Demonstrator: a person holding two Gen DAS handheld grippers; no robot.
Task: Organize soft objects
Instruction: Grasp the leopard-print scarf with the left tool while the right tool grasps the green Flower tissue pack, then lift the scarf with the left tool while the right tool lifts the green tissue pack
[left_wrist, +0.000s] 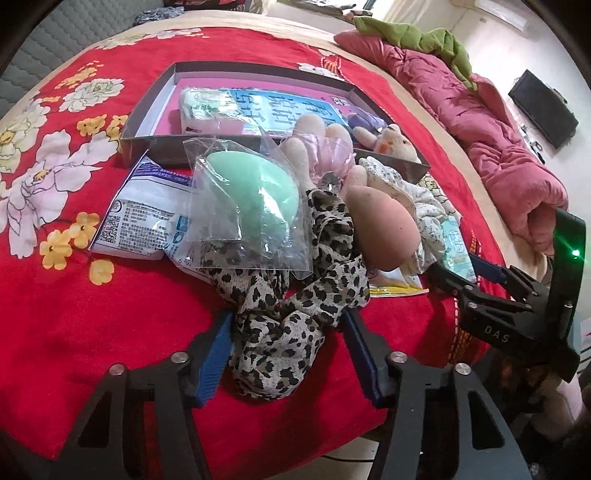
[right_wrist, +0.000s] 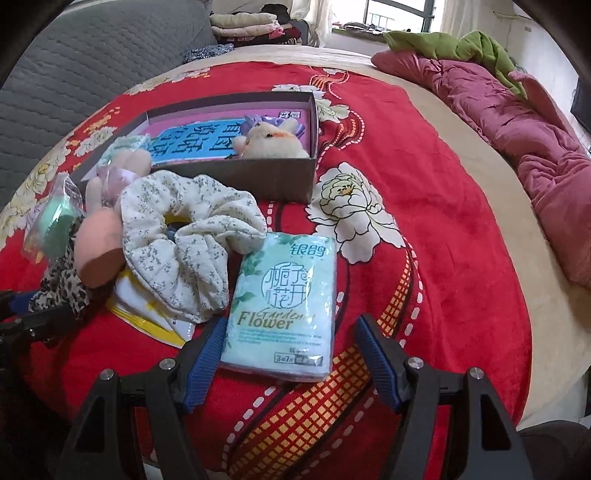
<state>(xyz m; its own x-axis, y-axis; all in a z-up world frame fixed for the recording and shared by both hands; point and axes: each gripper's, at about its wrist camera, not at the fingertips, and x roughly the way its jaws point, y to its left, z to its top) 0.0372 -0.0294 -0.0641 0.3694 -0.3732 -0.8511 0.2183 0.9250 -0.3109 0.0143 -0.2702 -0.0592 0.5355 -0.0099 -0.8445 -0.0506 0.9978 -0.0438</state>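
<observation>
A leopard-print scrunchie (left_wrist: 291, 314) lies on the red bedspread between the open fingers of my left gripper (left_wrist: 288, 350). On it rest a green sponge in a clear bag (left_wrist: 255, 206) and a peach sponge (left_wrist: 384, 229). A white floral scrunchie (right_wrist: 184, 236) lies beside them. My right gripper (right_wrist: 291, 358) is open around the near end of a pale green tissue pack (right_wrist: 284, 299). A grey box (right_wrist: 258, 177) at the back holds a plush toy (right_wrist: 269, 142), a blue booklet and a tissue pack (left_wrist: 207, 107).
A white wipes packet (left_wrist: 147, 218) lies left of the pile. A pink plush piece (left_wrist: 317, 151) leans on the box's front wall. A crumpled pink and green quilt (right_wrist: 524, 122) lies at the right. A grey quilted headboard (right_wrist: 74, 62) stands at the back left.
</observation>
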